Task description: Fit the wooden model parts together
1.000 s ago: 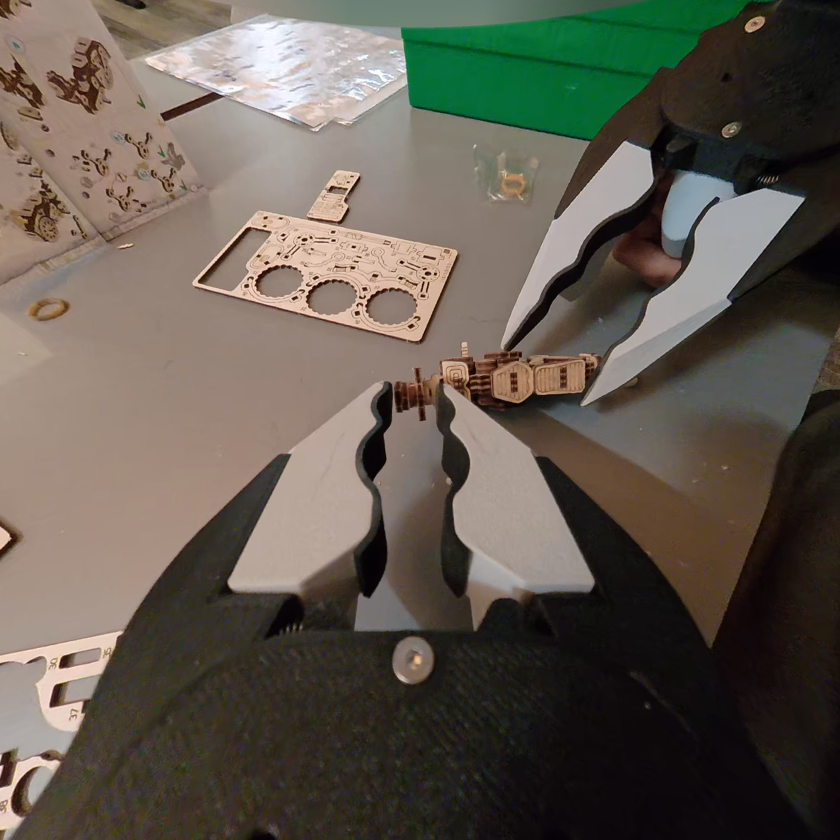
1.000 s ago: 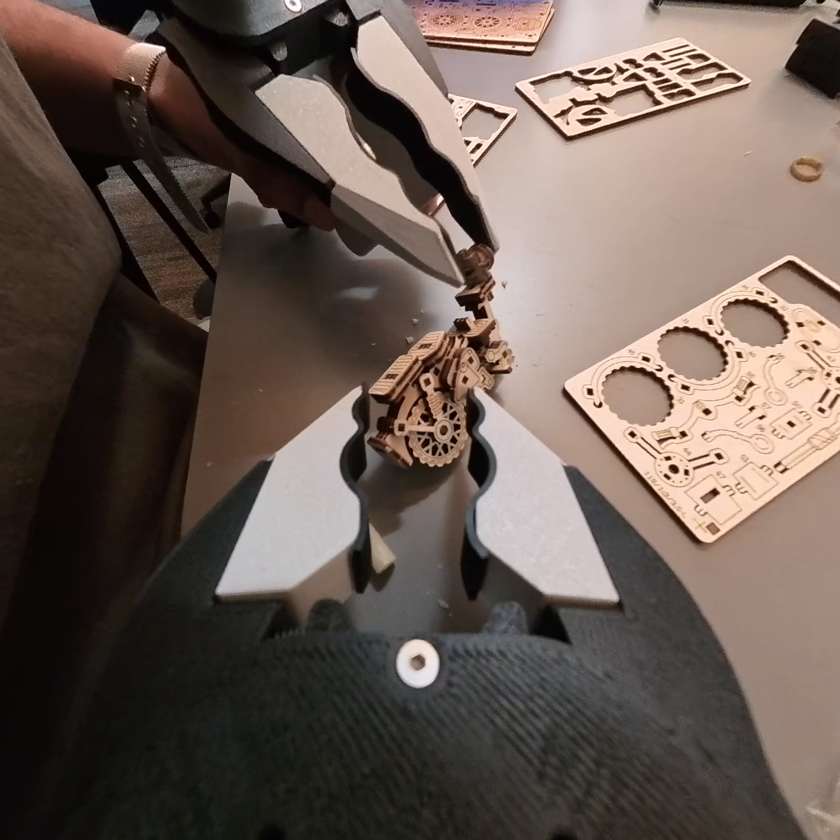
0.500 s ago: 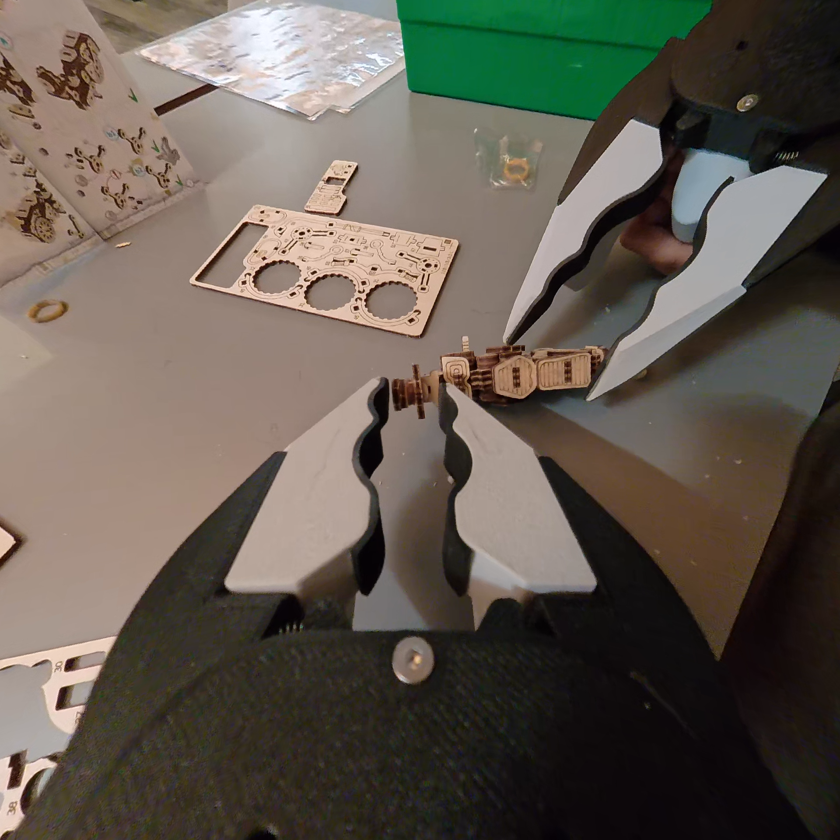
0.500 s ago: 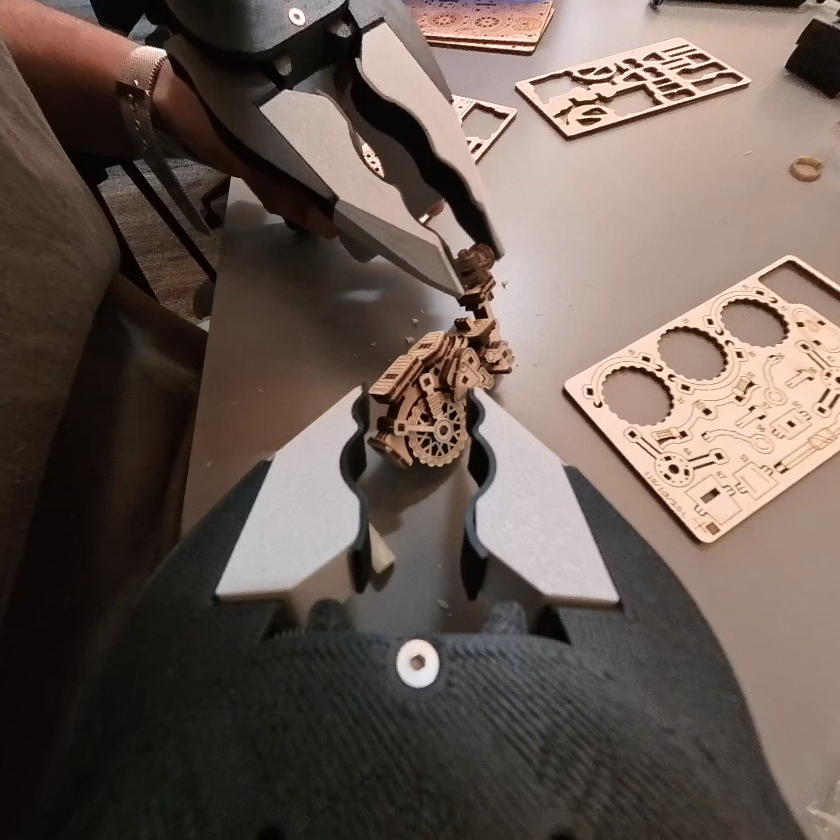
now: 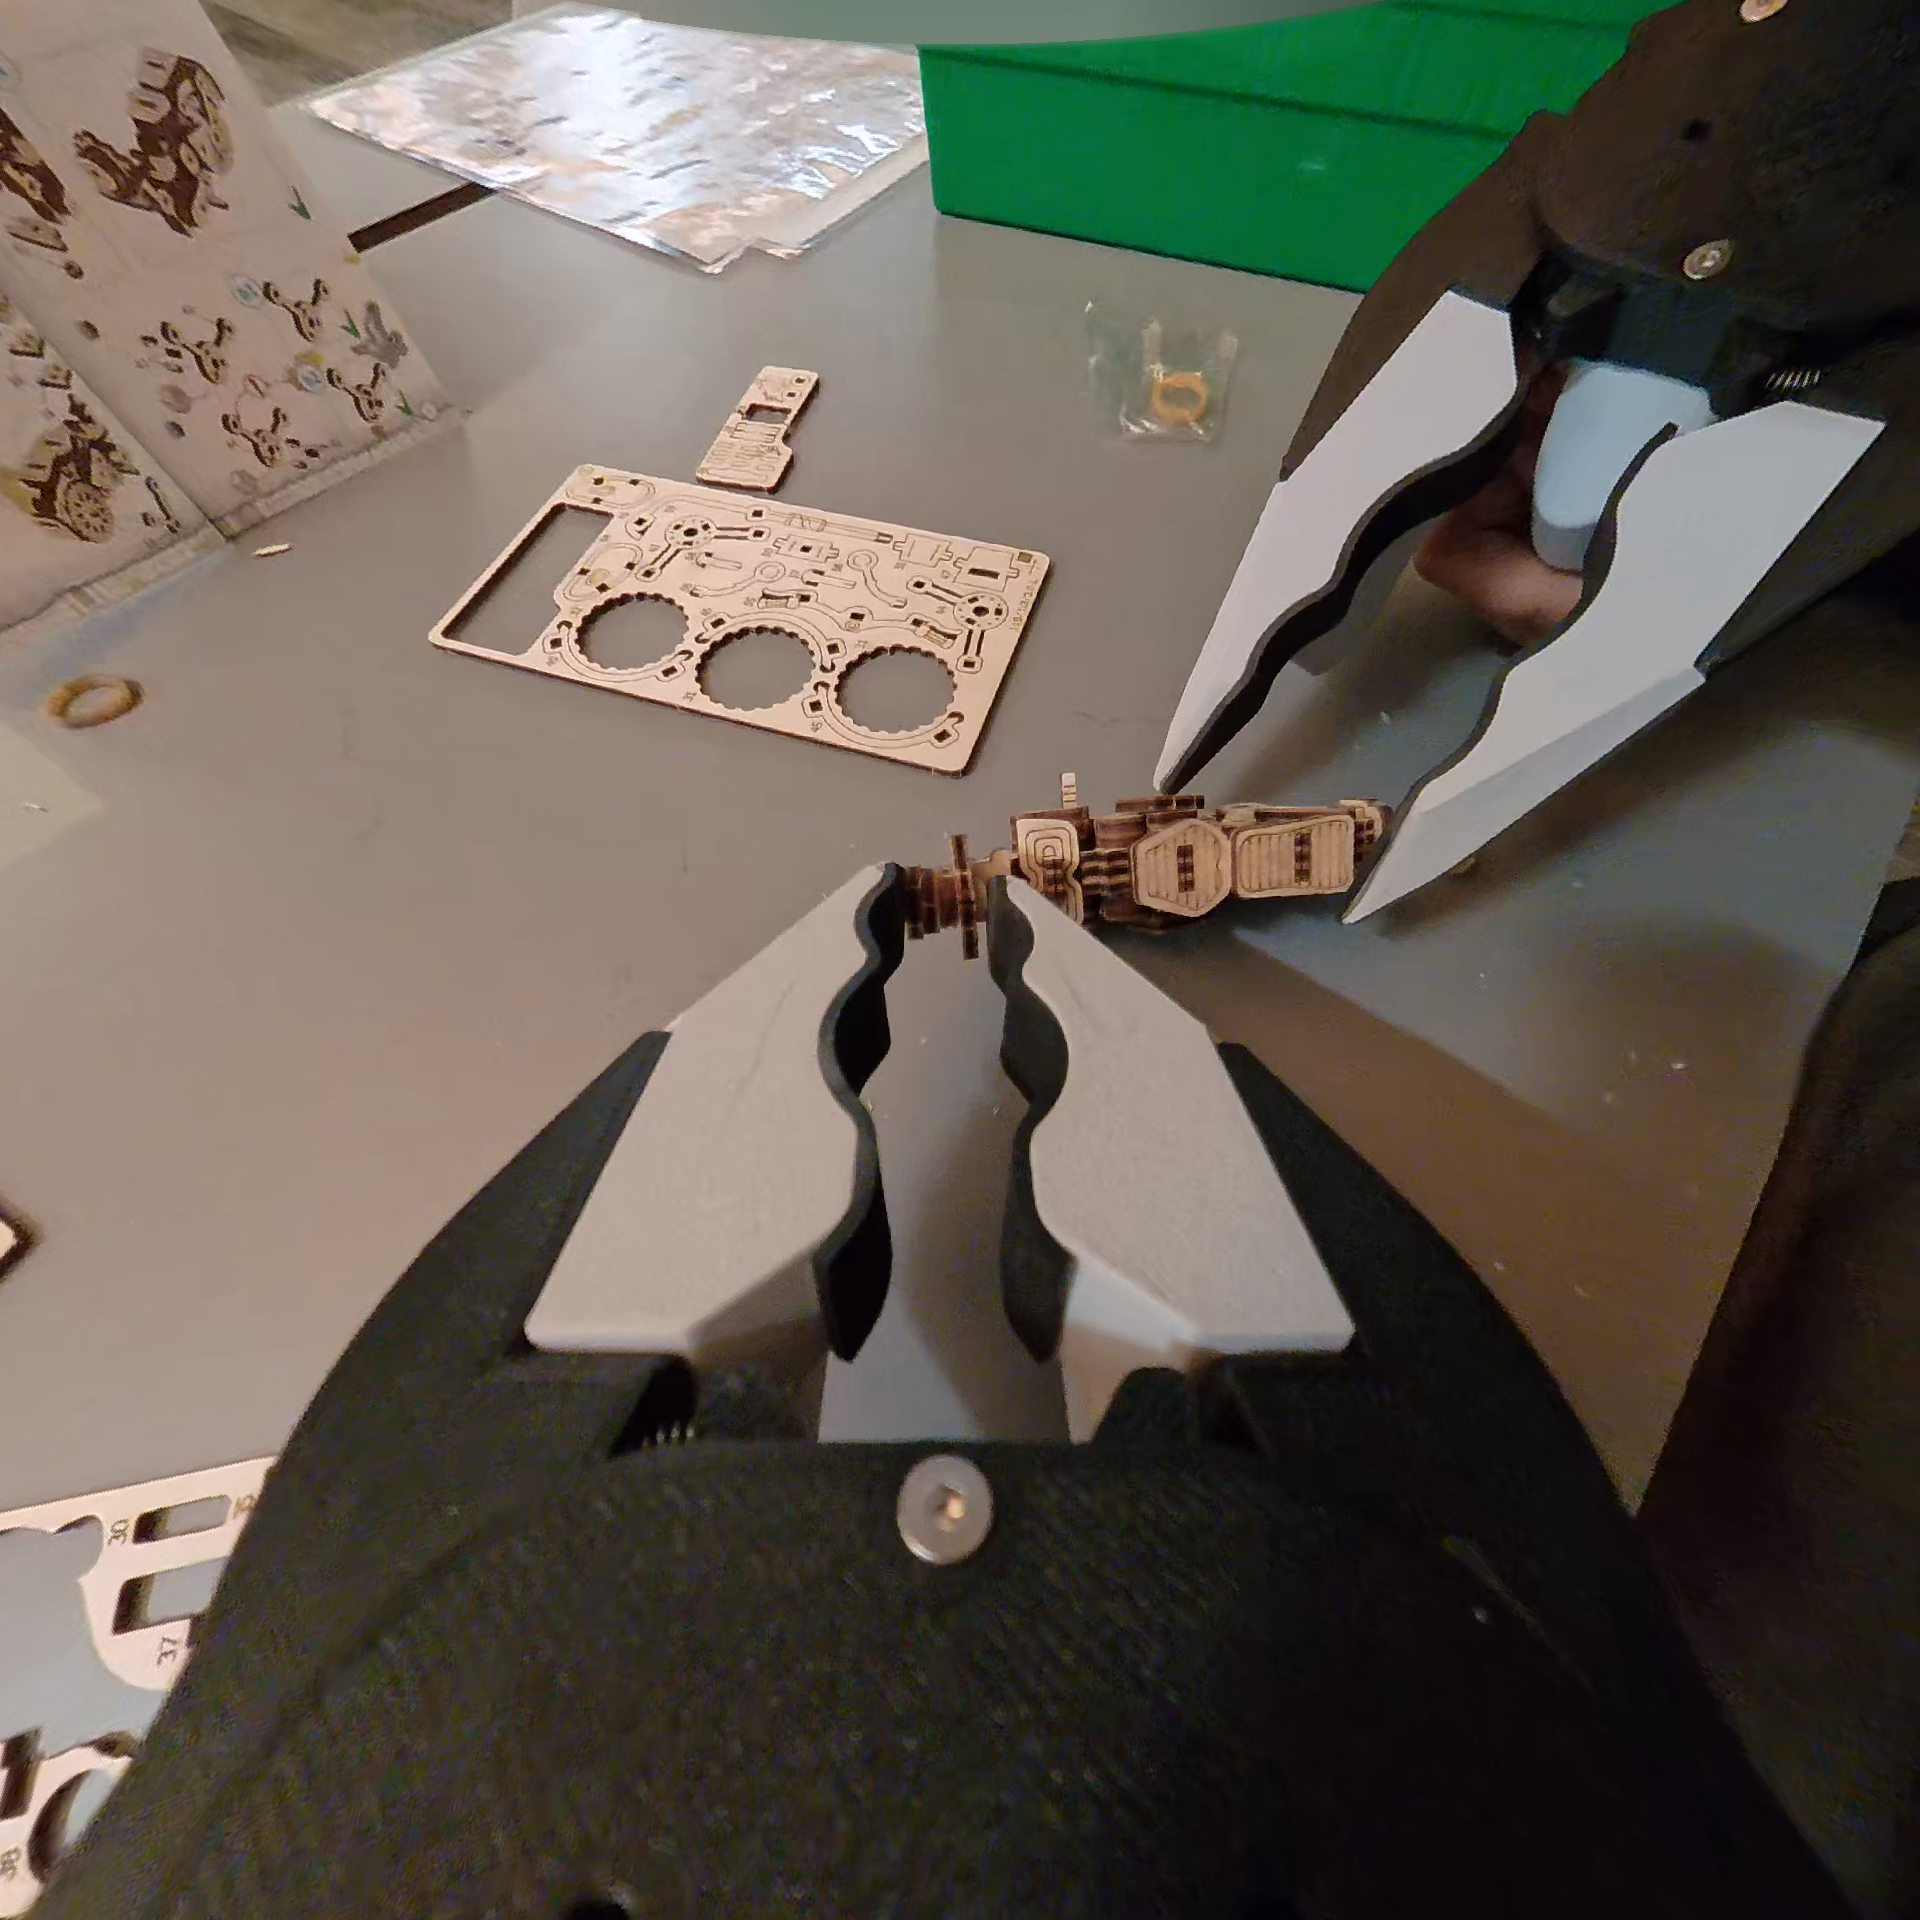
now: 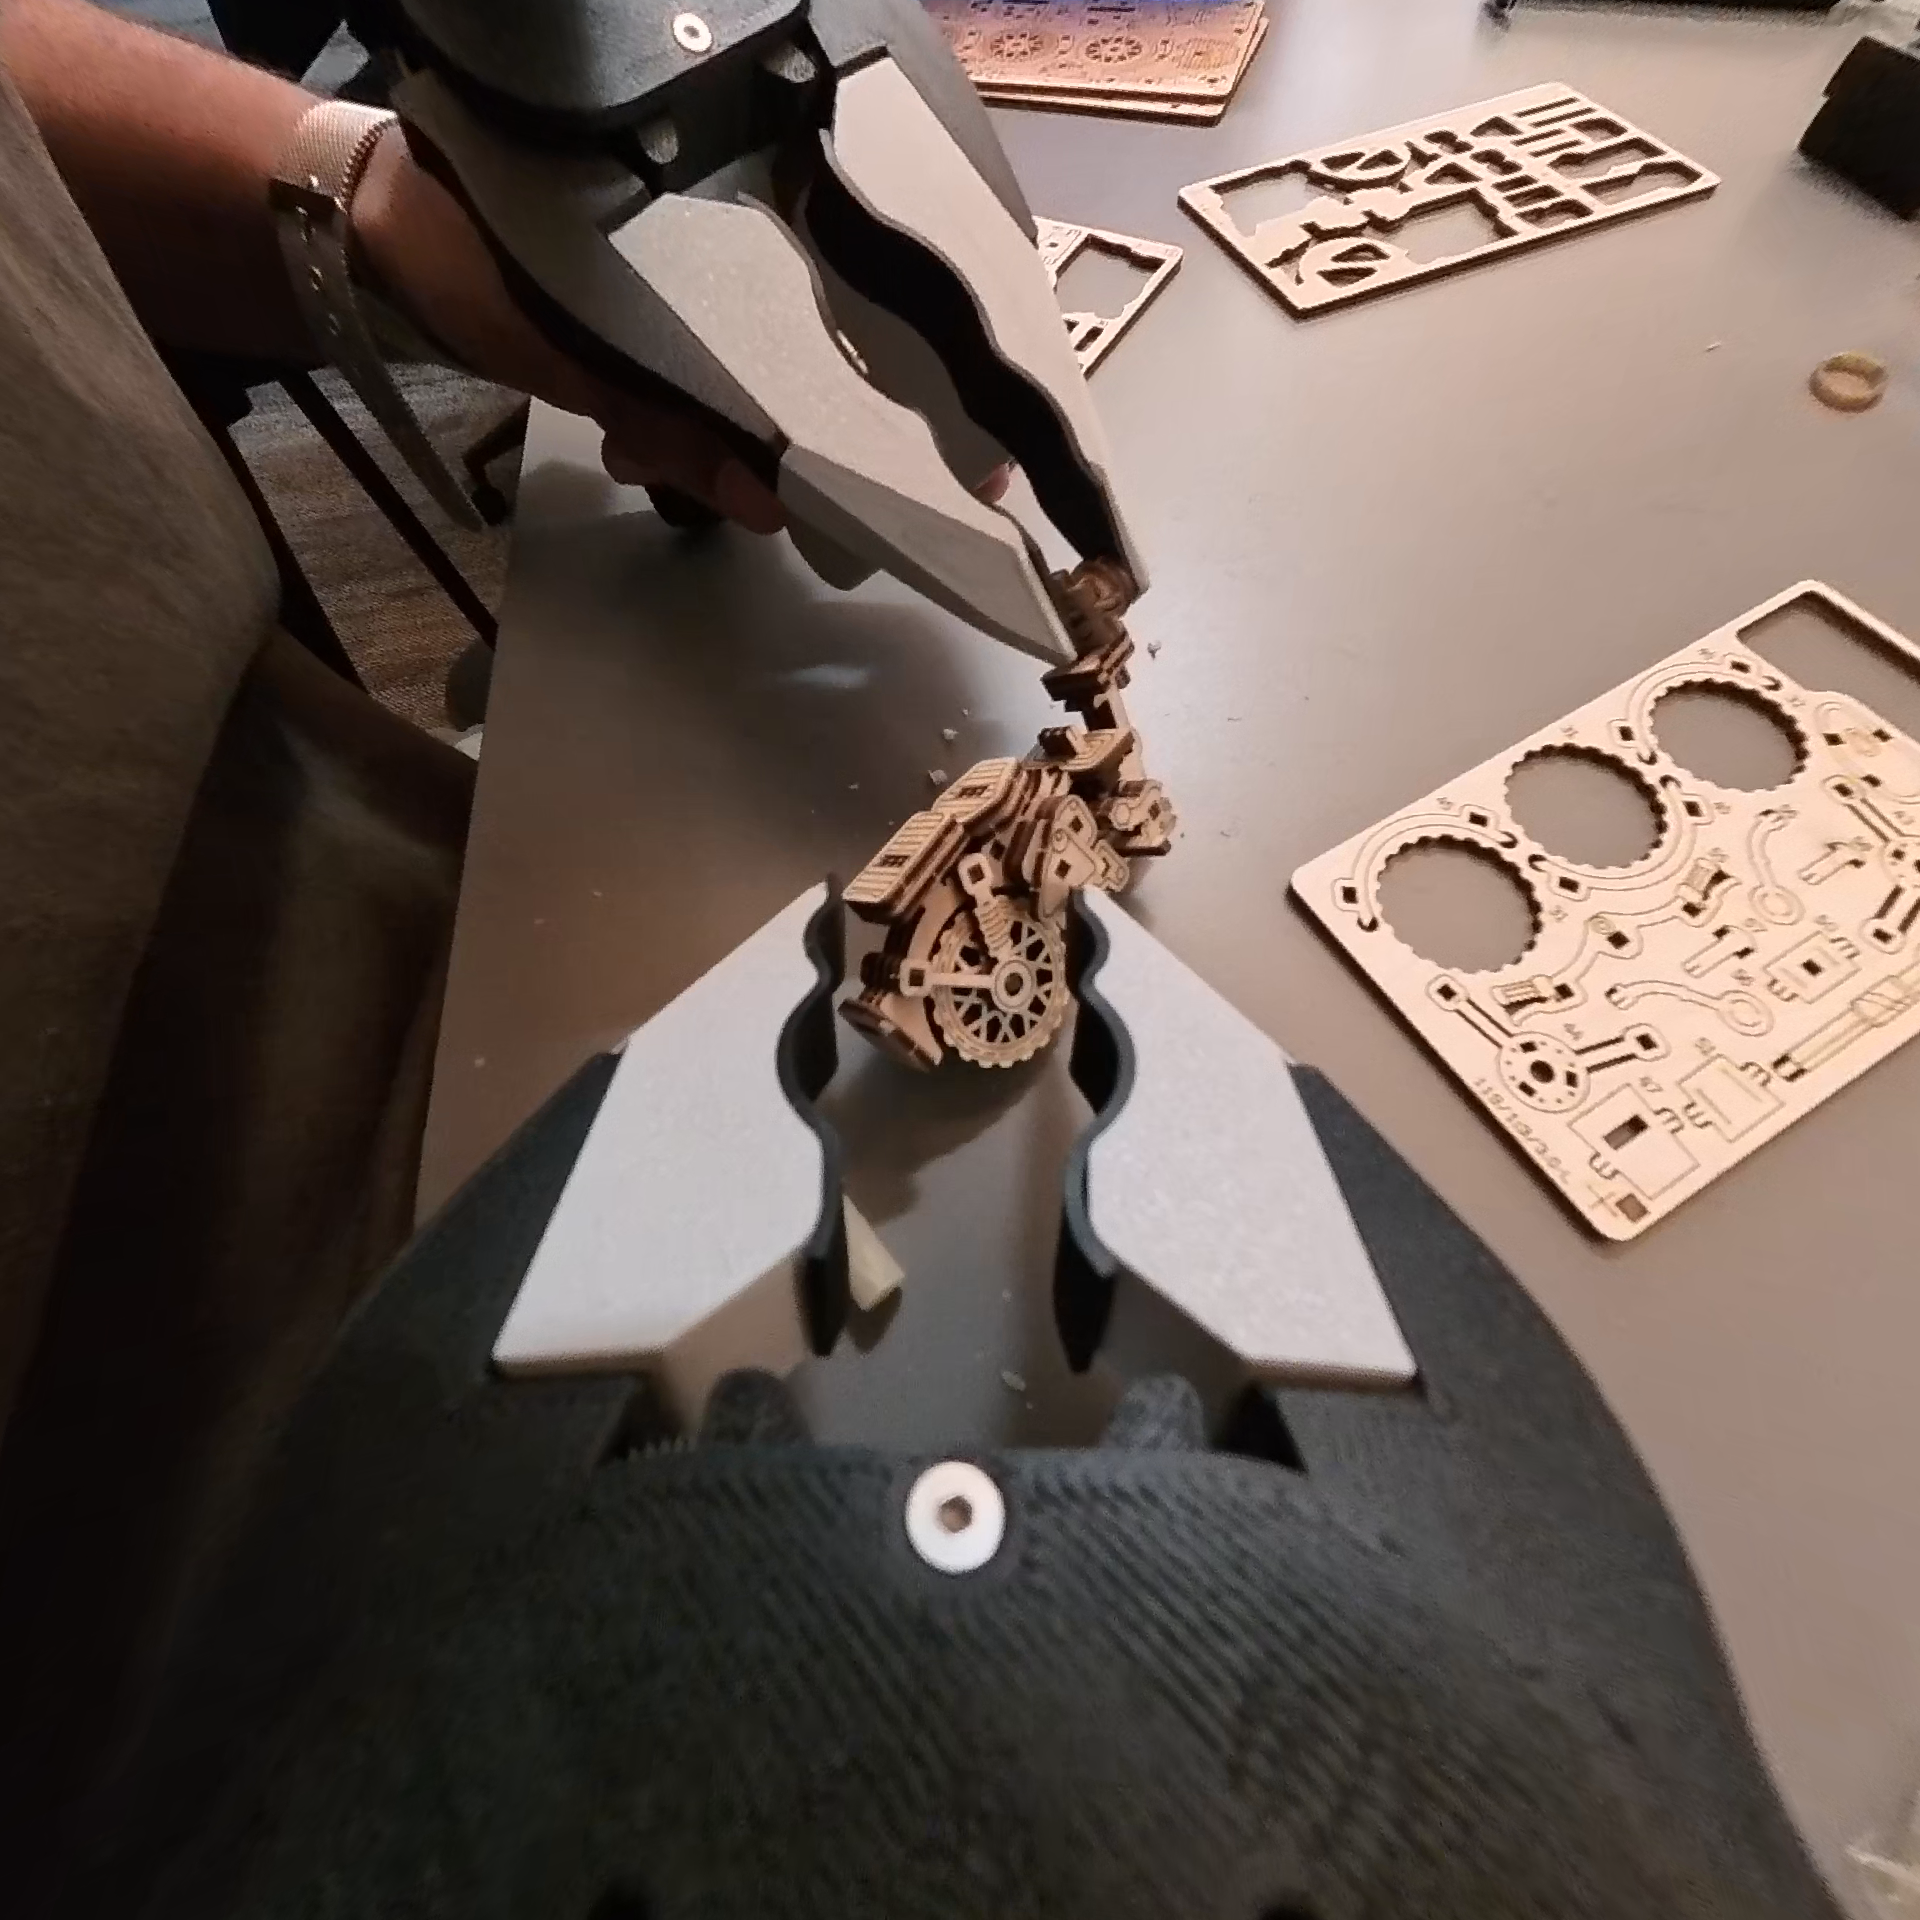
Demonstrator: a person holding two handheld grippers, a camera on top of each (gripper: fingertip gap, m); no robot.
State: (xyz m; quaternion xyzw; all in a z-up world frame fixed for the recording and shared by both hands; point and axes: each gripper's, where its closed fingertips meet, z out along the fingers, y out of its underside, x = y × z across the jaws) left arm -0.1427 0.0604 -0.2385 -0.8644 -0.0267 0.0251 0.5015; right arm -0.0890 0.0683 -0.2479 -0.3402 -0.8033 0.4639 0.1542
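Observation:
A small wooden motorcycle model (image 5: 1184, 868) is held between both grippers just above the grey table (image 5: 312, 935). My left gripper (image 5: 940, 888) is shut on the model's front wheel end. In the right wrist view it comes in from the upper left (image 6: 1091, 613) and pinches that end. My right gripper (image 6: 956, 904) is shut around the model's rear (image 6: 977, 935), where the spoked wheel and seat sit between its fingertips. In the left wrist view the right gripper (image 5: 1262, 847) straddles the model's rear from the upper right.
A wooden parts sheet with three round holes (image 5: 748, 634) lies beyond the model and also shows in the right wrist view (image 6: 1621, 914). A green box (image 5: 1195, 135), a small bag (image 5: 1164, 384), an instruction sheet (image 5: 156, 270) and loose rings (image 6: 1120, 380) lie around. The table edge runs beside the person (image 6: 468, 935). Some 6 cm of space lies between my two pairs of fingers.
Almost nothing. Both grippers keep their hold on the model, and only the left wrist view has shifted slightly.

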